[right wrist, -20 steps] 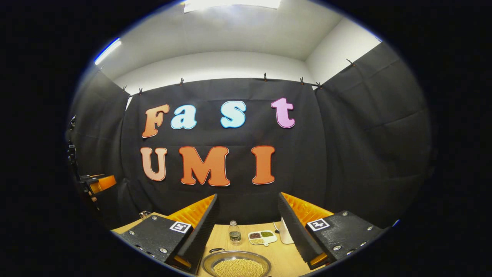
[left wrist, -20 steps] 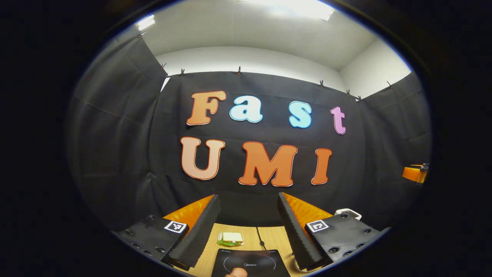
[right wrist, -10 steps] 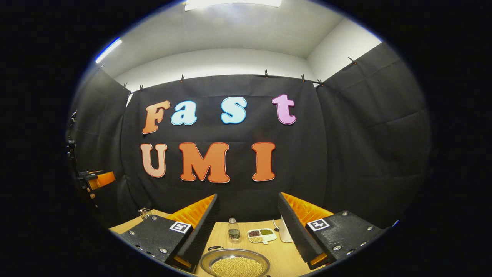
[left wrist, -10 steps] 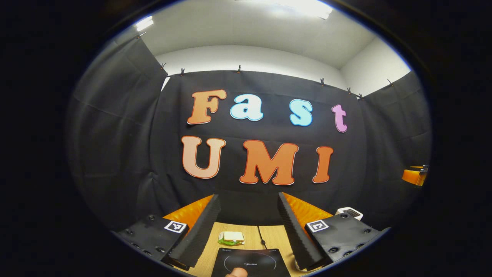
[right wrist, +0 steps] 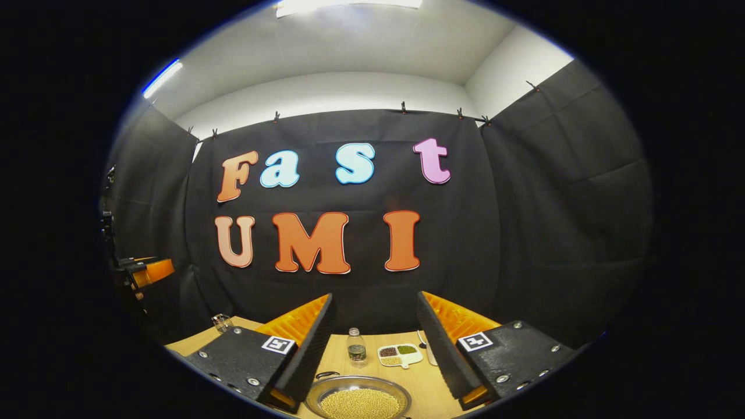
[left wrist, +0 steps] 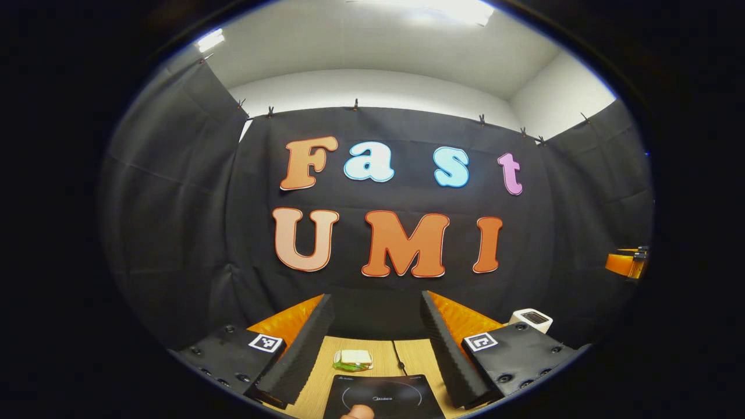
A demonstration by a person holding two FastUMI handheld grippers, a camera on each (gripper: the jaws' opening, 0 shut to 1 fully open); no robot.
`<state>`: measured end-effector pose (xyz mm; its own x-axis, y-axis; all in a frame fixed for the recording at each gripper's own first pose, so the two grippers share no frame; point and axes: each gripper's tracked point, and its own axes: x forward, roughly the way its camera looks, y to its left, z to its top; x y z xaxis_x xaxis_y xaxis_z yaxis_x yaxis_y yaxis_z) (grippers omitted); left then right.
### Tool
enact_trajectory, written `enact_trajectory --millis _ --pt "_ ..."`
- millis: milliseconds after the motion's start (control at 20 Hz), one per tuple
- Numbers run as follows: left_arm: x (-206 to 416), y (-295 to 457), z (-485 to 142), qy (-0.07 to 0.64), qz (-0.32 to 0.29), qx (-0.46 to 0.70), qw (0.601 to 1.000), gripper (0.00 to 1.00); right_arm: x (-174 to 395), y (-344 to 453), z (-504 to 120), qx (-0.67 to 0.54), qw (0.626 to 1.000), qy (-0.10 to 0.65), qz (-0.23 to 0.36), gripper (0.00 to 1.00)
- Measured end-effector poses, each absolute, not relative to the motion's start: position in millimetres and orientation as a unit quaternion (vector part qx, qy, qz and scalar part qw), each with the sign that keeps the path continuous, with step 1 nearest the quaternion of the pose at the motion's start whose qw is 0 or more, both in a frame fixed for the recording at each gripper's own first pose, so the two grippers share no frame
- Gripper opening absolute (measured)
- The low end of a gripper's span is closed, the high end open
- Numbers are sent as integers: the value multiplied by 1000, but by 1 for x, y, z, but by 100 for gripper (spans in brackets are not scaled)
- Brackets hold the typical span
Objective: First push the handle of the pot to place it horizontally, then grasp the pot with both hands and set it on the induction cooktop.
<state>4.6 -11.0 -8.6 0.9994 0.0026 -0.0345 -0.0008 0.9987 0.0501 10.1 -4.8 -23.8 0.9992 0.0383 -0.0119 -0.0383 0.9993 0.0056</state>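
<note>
Right gripper view: right gripper [right wrist: 372, 343] wide, empty, above pot [right wrist: 358, 399]; lower first, nudge handle [right wrist: 327, 375] sideways gently, avoid spilling.

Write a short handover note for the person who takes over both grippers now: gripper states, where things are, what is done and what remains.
Left gripper: open, empty, above the induction cooktop.
Right gripper: open, empty, above the pot, which holds yellowish grains and sits on the wooden table.
Done: nothing visible; the pot is not on the cooktop.
Left: push the pot's handle horizontal, grasp the pot with both grippers, set it on the cooktop.
</note>
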Motion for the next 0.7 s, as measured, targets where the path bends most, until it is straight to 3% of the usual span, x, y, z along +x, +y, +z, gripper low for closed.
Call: enact_trajectory --millis 100,150,200,450,550,650,700 --pt "5 -9 -10 21 3 23 999 99 11 -4 -26 8 1000 6 24 76" --pt "7 -6 -12 23 4 23 999 99 12 -5 -27 7 1000 6 23 77" --pt "8 -4 -12 23 7 23 999 99 14 -5 -28 5 1000 7 21 65" --pt "9 -1 -15 23 4 25 999 99 14 3 -46 -3 999 25 32 30" --pt "10 1 -16 24 5 26 999 99 15 2 -55 -13 999 35 30 23" --pt "8 1 -17 25 4 25 999 99 13 -2 -63 -17 999 43 21 5" --pt "8 2 -18 25 5 24 999 99 14 -3 -69 -14 999 48 20 1"
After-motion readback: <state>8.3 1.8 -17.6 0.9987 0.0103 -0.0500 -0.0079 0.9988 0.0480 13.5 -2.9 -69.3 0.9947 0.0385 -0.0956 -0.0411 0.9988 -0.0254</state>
